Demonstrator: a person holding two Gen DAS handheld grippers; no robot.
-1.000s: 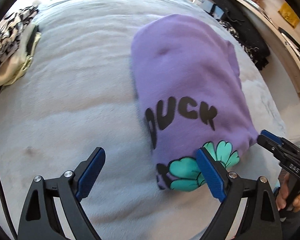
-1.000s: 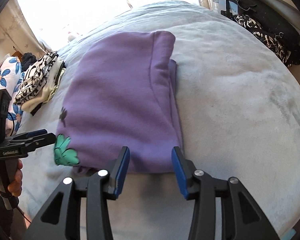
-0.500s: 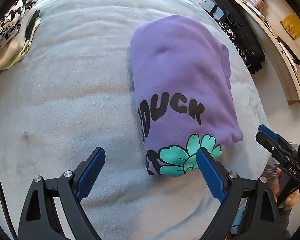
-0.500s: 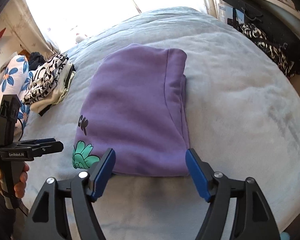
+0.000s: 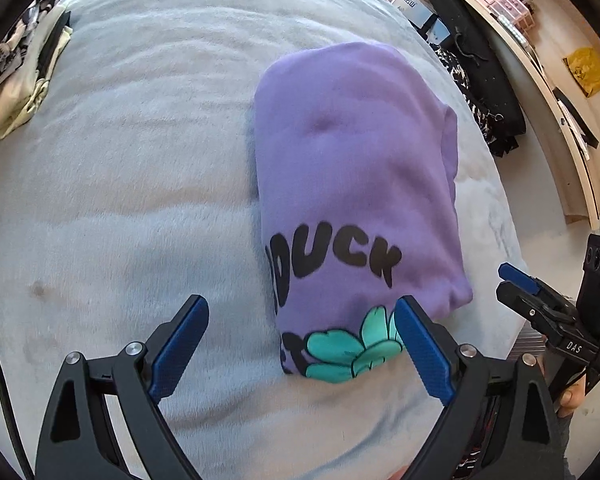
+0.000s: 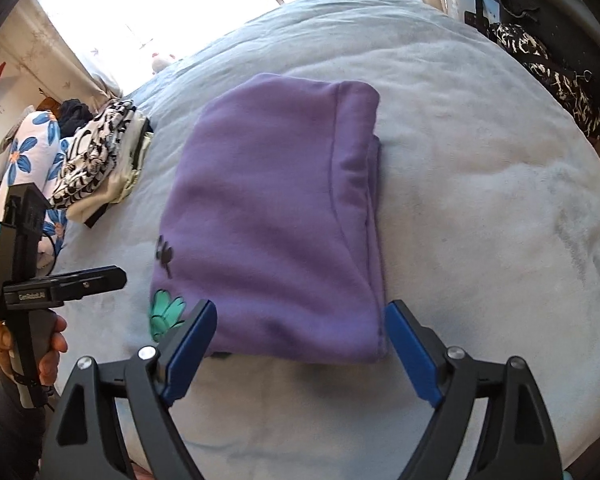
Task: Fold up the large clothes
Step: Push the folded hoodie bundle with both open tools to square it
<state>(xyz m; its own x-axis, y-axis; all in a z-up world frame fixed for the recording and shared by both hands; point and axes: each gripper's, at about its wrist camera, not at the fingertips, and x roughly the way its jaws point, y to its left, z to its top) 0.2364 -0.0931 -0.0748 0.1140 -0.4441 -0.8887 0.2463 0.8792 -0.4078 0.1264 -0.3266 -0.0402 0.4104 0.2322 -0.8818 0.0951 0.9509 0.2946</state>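
Observation:
A purple sweatshirt lies folded into a compact rectangle on the pale blue blanket, with black "DUCK" lettering and a teal flower print at its near end. My left gripper stands open just short of that printed end, nothing between its blue pads. In the right wrist view the same sweatshirt shows its plain side, and my right gripper hovers off its near edge. Its jaws are opening wide and the cloth is free of the pads. Each gripper also shows from the side in the other's view.
A stack of folded patterned clothes sits at the blanket's far left beside a blue-flowered pillow. Dark garments and wooden shelving line the right side. A hand grips the left gripper's handle.
The right gripper's jaws have spread from narrow to wide and let go of the sweatshirt's edge. Both grippers have drawn back and up a little from the sweatshirt.

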